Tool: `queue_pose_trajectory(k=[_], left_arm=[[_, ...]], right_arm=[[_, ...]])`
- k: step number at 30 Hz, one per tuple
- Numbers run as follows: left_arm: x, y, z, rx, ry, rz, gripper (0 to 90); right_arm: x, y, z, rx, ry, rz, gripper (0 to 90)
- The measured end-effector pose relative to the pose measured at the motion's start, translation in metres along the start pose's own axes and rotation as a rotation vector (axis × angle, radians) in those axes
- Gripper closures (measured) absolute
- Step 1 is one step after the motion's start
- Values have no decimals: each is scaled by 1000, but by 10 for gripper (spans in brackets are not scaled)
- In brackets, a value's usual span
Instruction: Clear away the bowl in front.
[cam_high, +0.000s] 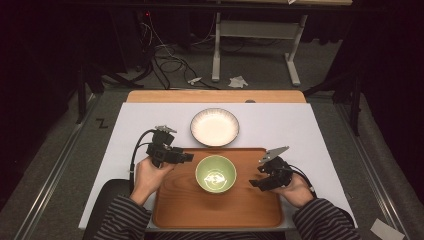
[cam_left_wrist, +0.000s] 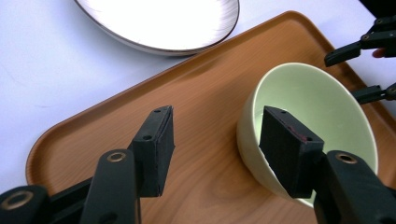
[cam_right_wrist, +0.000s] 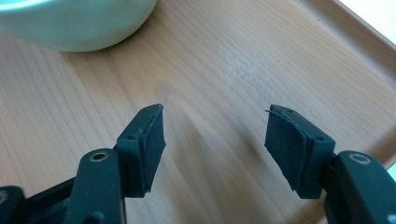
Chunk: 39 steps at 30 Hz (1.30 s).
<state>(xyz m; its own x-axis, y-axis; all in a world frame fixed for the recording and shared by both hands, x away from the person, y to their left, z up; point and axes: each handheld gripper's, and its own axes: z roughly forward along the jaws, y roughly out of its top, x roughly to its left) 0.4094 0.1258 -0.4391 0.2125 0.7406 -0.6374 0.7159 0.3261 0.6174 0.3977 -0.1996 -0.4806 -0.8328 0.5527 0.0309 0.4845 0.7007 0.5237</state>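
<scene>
Both grippers, left (cam_high: 187, 157) and right (cam_high: 254, 184), stood wide open, holding nothing. I judged the left should straddle the bowl (cam_high: 215, 173) rim near the tray's (cam_high: 170, 210) middle, then close gently.

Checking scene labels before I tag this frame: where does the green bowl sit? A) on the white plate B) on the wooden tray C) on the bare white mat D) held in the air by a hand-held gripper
B: the green bowl stands on the wooden tray, with the white plate apart on the mat beyond the tray's far edge.
</scene>
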Motion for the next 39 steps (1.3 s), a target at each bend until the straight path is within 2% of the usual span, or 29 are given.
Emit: queue_pose_trajectory(k=[3,10,13,21,24,26,27,30,39], left_arm=[[1,-1,0,-5,8,-3,449],[8,-8,4,-9,63,24,454],[9,-10,5,-10,67,10,455],[17,-17,11,15,93,-7,455],[19,-22,14,29,118,10,455],[21,-23,15,45,121,7,455],[21,-24,16,49,120,5,455],[24,-23,18,73,97,-53,454],[26,-32,26,108,171,10,450]], right_arm=[[0,0,0,-3,0,-1,394],[0,0,-1,-4,0,2,393],[0,0,-1,-3,1,1,393],[1,0,-1,-6,3,7,393],[0,0,-1,-5,2,1,393],[1,0,-1,-7,2,6,393],[1,-1,-1,-12,5,5,393],[1,-1,-2,-10,6,8,393],[0,0,-2,-9,3,1,394]])
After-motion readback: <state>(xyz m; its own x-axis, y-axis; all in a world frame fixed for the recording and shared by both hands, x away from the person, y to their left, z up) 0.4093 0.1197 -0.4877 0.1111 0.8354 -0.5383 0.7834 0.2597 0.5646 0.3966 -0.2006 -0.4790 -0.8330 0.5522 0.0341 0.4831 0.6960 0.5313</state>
